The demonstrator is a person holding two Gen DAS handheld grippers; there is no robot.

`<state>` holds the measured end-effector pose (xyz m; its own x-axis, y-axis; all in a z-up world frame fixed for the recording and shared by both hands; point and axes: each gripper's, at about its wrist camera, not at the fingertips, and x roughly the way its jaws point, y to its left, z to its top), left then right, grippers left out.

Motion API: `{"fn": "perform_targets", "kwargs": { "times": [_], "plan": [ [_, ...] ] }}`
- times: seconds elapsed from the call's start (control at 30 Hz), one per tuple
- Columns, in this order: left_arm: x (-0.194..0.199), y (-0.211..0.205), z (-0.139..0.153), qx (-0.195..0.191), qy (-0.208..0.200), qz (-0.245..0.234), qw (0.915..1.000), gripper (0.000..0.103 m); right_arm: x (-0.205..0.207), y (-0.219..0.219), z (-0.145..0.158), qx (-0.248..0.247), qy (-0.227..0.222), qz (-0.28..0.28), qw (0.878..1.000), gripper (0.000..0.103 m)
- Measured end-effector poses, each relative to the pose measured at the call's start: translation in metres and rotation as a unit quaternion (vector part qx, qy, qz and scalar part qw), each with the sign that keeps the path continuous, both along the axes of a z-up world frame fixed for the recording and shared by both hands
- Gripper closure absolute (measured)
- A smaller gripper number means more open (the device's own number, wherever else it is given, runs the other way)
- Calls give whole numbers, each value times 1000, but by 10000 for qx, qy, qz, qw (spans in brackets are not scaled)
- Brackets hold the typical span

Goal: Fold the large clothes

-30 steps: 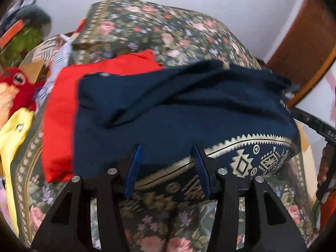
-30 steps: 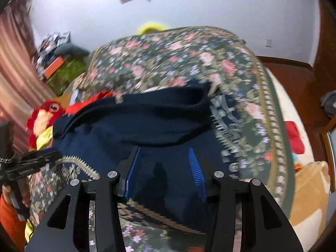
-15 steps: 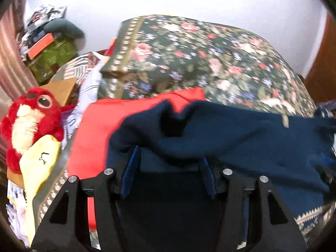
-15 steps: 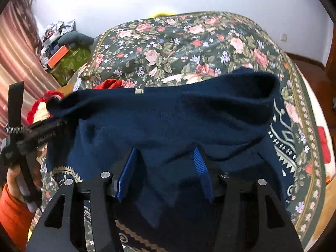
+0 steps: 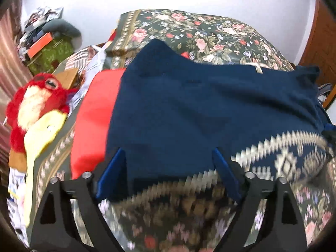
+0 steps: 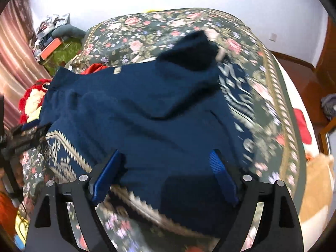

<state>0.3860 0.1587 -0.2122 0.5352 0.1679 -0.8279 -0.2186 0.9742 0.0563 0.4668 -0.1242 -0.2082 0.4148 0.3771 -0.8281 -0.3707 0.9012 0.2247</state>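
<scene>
A navy blue garment (image 5: 199,109) with a cream zigzag band (image 5: 283,147) lies spread on the floral bedspread (image 5: 199,31). My left gripper (image 5: 168,161) hovers over its near edge, jaws wide and still opening, the blue pads (image 5: 113,172) not pressing the cloth below. In the right wrist view the same garment (image 6: 147,115) lies with one folded corner (image 6: 195,50) raised at the back. My right gripper (image 6: 166,159) is over the near hem, jaws also opening, nothing pinched. The left gripper (image 6: 23,138) shows at that view's left edge.
A red garment (image 5: 92,121) lies under the navy one's left side. A red and yellow plush toy (image 5: 35,100) sits at the bed's left edge, with clutter (image 5: 48,42) behind it. Wooden floor (image 6: 298,69) and a red item (image 6: 302,126) are at the right.
Both grippers had narrower jaws around the navy cloth and carried its edge over. Now both jaws have spread wide and the cloth has dropped onto the bed.
</scene>
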Motion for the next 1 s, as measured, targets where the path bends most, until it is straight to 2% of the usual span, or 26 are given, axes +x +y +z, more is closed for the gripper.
{"fn": "perform_targets", "kwargs": {
  "times": [0.1,0.17,0.3,0.43,0.53,0.7,0.73,0.77,0.83,1.0],
  "plan": [
    [-23,10,-2,-320,62,229,9992,11,-9,-13,5,32,93,-103,9999,19],
    [-38,23,-8,-755,200,557,9954,11,-16,-19,7,-42,113,-270,9996,19],
    [-62,43,-17,-1612,190,1032,9813,11,-34,-29,10,177,262,-397,9987,19],
    [-79,57,-31,-2758,31,1322,9521,11,-53,-28,16,90,165,-344,9992,19],
    [-81,59,-41,-3528,-157,1354,9257,11,-58,-24,20,28,104,-250,9996,19],
    [-70,58,-60,-4238,-377,1387,8943,11,-62,-19,20,-15,37,-203,9998,19],
    [-66,58,-68,-4470,-386,1429,8822,11,-61,-17,20,-35,26,-187,9998,19],
    [-62,58,-73,-4575,-399,1453,8763,11,-61,-16,19,-41,28,-166,9998,19],
    [-56,57,-78,-4651,-543,1553,8698,11,-61,-15,19,-27,34,-147,9999,19],
    [-36,57,-81,-4562,-843,1612,8711,11,-63,-11,17,-15,31,-131,9999,19]
  ]
}}
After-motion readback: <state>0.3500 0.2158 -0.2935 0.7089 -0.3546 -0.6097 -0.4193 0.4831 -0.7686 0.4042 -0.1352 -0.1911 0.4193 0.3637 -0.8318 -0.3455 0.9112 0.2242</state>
